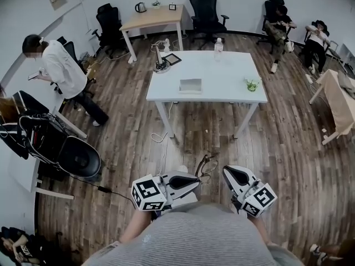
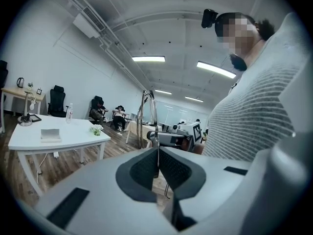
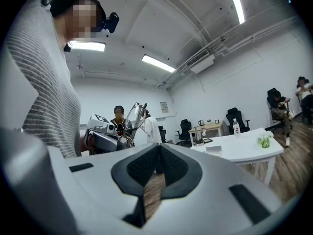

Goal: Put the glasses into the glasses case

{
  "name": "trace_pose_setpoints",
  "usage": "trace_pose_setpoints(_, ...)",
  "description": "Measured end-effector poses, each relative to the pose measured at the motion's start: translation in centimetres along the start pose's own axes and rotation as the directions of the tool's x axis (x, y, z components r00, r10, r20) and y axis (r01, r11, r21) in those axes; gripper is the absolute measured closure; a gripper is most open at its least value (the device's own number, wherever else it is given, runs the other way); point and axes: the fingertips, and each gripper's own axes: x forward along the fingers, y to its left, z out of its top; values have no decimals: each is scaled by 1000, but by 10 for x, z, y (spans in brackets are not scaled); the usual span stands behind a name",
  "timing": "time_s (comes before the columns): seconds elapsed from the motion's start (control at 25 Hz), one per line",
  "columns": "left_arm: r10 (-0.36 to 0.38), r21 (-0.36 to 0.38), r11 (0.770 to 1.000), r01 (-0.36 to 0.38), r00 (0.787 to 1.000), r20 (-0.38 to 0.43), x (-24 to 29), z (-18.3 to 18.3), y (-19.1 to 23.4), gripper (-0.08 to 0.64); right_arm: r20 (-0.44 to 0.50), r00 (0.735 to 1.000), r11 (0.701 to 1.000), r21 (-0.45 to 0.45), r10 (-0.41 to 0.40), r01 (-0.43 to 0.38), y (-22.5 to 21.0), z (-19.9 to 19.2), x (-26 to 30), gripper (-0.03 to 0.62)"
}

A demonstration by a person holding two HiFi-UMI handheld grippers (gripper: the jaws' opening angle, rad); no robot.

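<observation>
Well, grey rectangular glasses case (image 1: 190, 85) at twelve o'clock, contents unclear, my left tongs (image 1: 195, 180) clamping thin wire-framed glasses (image 1: 206, 165), right tongs (image 1: 228, 173) closed, empty.

- Your top (image 1: 205, 237) is grey knit with fine horizontal stripes.
- A small black camera (image 2: 209, 17) is mounted on your head.
- Your left tool (image 1: 197, 180) and right tool (image 1: 227, 172) have pale grey shells, dark textured pads (image 2: 145, 169) and black-and-white marker cubes (image 1: 148, 193).

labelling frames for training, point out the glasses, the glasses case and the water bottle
glasses (image 2: 146, 114), left gripper view, on the lens inside the rim
glasses case (image 1: 190, 85), head view, middle of its top
water bottle (image 1: 218, 49), head view, middle of its body
</observation>
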Motion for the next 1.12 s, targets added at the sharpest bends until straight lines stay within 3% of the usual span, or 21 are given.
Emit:
trace_pose_setpoints(0.4,-6,12,1000,5,1000,17,2,25,78,541,5,999,999,-10,-32,32,-47,10,46,577)
trace_pose_setpoints(1.12,-14,5,1000,14,1000,27,-2,72,229,541,-1,1000,1000,5,14,-14,-132,29,185,577)
